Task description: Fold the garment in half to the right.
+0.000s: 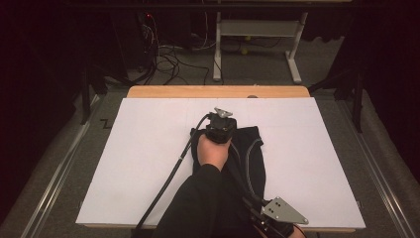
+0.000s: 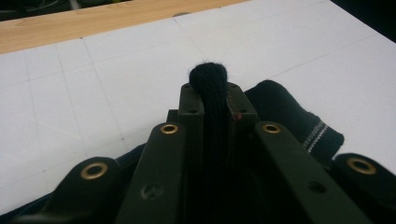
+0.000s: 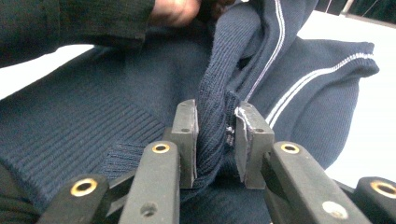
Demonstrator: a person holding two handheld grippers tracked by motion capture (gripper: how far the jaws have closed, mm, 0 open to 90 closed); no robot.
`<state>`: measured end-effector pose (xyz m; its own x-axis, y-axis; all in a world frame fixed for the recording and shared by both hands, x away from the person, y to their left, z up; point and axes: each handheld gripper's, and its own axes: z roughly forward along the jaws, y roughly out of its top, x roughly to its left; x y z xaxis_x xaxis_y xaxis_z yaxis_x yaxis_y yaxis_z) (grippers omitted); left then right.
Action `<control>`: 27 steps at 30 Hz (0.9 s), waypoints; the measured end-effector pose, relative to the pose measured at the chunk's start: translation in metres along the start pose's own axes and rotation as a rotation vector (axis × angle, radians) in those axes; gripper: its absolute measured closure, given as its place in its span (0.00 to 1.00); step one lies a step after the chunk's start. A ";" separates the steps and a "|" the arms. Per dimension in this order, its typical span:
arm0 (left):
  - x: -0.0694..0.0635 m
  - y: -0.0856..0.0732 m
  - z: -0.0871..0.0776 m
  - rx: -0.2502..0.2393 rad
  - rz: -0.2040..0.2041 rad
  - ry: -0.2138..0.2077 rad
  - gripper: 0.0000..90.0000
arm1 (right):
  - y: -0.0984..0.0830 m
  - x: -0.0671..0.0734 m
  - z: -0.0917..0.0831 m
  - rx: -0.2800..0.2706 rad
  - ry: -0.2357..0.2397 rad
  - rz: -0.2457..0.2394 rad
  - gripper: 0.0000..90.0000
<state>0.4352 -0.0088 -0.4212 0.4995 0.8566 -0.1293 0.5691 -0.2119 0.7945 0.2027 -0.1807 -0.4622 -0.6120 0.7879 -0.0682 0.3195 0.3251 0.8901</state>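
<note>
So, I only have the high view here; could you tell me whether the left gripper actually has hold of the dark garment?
Observer: Yes. In the left gripper view, the left gripper is shut on a fold of the dark knit garment, which pokes out past the pads.
Operator: Thank you. And the right gripper, please?
Observer: In the right gripper view, the right gripper has a ribbed fold between its pads; the left-hand pad touches it, with a small gap at the other.
Operator: Is there any detail on the cloth?
Observer: Up close it is navy, with white stitched lines along its seams.
</note>
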 end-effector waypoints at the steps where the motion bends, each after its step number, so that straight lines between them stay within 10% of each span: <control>1: -0.001 0.000 0.001 0.004 0.003 -0.001 0.83 | -0.001 0.000 0.000 0.005 0.001 0.001 0.80; 16: -0.013 0.003 0.007 -0.022 0.032 -0.058 0.62 | -0.010 -0.008 -0.005 0.043 0.000 0.023 0.72; 27: -0.013 0.007 -0.009 -0.043 0.100 -0.094 0.41 | -0.004 -0.016 -0.017 -0.031 -0.009 0.066 0.53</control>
<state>0.4268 -0.0175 -0.4086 0.6123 0.7840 -0.1021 0.4863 -0.2717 0.8305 0.1982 -0.2034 -0.4572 -0.5838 0.8118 -0.0126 0.3365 0.2561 0.9062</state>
